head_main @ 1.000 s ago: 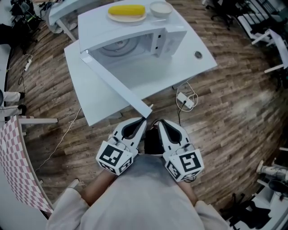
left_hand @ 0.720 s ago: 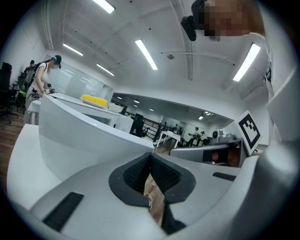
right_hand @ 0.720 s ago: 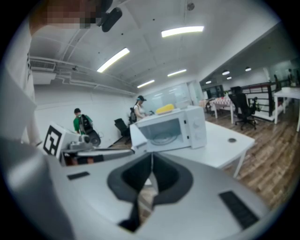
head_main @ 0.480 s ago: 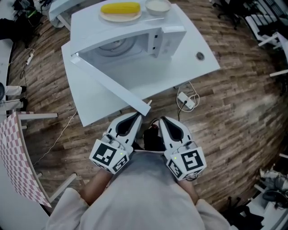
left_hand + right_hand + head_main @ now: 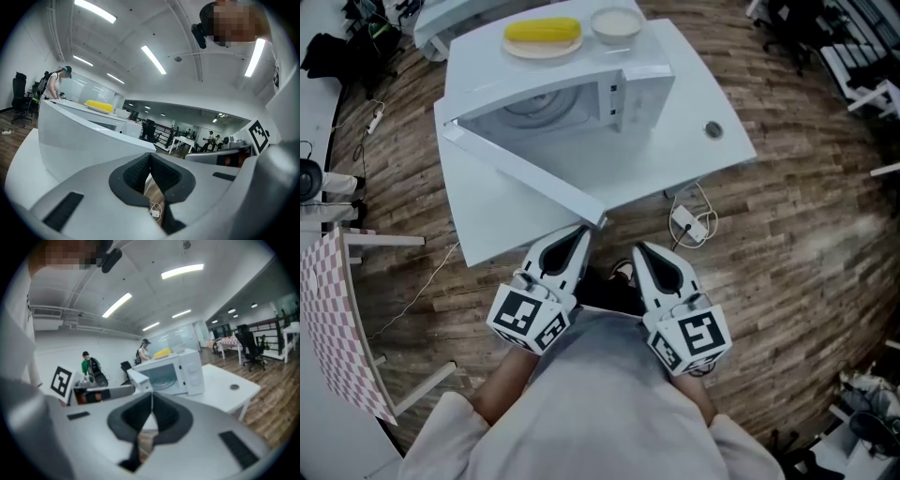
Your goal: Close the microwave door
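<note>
No legible text — none anywhere

L tongs (image 5: pixel 580 232) moved fwd, now just beside open microwave door (image 5: pixel 525 175) end

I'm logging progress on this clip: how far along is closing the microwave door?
Nothing is done yet: the door stands wide open from the microwave. In hand: the left gripper, jaws together and empty, sits by the door's free end; contact is unclear. The right gripper, also shut and empty, waits beside it. Remaining: swinging the door shut.
</note>
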The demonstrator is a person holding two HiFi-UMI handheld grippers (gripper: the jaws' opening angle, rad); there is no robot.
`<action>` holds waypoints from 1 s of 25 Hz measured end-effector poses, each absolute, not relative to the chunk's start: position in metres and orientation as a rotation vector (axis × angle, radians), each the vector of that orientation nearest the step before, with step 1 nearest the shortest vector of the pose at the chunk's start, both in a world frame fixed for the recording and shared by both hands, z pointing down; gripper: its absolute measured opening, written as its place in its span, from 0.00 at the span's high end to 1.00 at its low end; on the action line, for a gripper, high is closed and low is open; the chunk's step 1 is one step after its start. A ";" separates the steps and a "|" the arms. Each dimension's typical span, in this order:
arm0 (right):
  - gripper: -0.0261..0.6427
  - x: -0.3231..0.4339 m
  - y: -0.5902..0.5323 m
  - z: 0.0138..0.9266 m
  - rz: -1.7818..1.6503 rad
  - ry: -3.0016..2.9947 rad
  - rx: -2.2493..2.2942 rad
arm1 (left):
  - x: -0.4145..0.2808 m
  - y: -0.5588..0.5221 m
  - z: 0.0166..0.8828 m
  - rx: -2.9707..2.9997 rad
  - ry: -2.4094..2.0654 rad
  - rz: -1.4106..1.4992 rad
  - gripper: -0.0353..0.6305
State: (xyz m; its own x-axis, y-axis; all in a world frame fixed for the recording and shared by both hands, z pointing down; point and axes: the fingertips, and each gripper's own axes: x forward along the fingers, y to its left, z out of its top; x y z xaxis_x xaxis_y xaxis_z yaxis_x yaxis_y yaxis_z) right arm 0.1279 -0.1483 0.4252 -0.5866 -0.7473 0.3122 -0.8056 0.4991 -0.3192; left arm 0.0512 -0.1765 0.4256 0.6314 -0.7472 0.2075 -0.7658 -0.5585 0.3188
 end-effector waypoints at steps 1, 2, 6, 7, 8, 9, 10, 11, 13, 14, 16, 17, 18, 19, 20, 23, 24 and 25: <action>0.93 0.131 -0.148 0.423 0.659 -2.610 1.358 | 0.053 -0.178 0.426 2.472 -1.213 0.067 0.92; 0.93 0.133 -0.148 0.422 0.656 -2.616 1.362 | 0.055 -0.179 0.426 2.469 -1.221 0.067 0.92; 0.93 0.141 -0.147 0.415 0.655 -2.641 1.384 | 0.059 -0.187 0.426 2.469 -1.249 0.074 0.92; 0.93 0.142 -0.146 0.413 0.654 -2.647 1.387 | 0.059 -0.190 0.425 2.470 -1.258 0.076 0.92; 0.93 0.143 -0.146 0.412 0.651 -2.652 1.388 | 0.060 -0.192 0.425 2.472 -1.266 0.079 0.92; 0.93 0.143 -0.145 0.410 0.647 -2.657 1.388 | 0.060 -0.194 0.424 2.474 -1.272 0.082 0.92; 0.93 0.143 -0.145 0.409 0.641 -2.662 1.386 | 0.061 -0.196 0.425 2.475 -1.276 0.086 0.92; 0.93 0.143 -0.145 0.407 0.633 -2.667 1.381 | 0.062 -0.198 0.425 2.477 -1.279 0.091 0.92; 0.93 0.142 -0.145 0.404 0.620 -2.676 1.361 | 0.064 -0.201 0.427 2.475 -1.281 0.096 0.92; 0.93 0.142 -0.145 0.404 0.615 -2.679 1.351 | 0.066 -0.202 0.428 2.470 -1.279 0.091 0.92; 0.93 0.144 -0.145 0.403 0.610 -2.685 1.341 | 0.070 -0.204 0.429 2.460 -1.271 0.077 0.92; 0.93 0.145 -0.146 0.402 0.608 -2.689 1.338 | 0.071 -0.205 0.429 2.460 -1.270 0.075 0.92; 0.93 0.145 -0.147 0.402 0.605 -2.692 1.334 | 0.072 -0.206 0.429 2.462 -1.271 0.076 0.92; 0.93 0.145 -0.149 0.402 0.600 -2.694 1.330 | 0.072 -0.208 0.429 2.463 -1.272 0.075 0.92; 0.93 0.144 -0.151 0.401 0.595 -2.696 1.325 | 0.072 -0.209 0.428 2.463 -1.272 0.072 0.92; 0.93 0.144 -0.159 0.400 0.582 -2.697 1.317 | 0.073 -0.215 0.427 2.463 -1.266 0.062 0.92; 0.93 0.144 -0.162 0.399 0.579 -2.697 1.317 | 0.074 -0.217 0.427 2.464 -1.263 0.060 0.92; 0.93 0.144 -0.165 0.399 0.578 -2.696 1.318 | 0.075 -0.218 0.427 2.465 -1.260 0.057 0.92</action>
State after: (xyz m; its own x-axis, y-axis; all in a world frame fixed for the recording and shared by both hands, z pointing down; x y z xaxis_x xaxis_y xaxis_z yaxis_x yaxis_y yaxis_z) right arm 0.1444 -0.1647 0.3986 -0.6249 -0.7436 0.2377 -0.7757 0.5572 -0.2963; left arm 0.0755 -0.2183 0.4267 0.5990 -0.7750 0.2014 -0.7901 -0.5311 0.3060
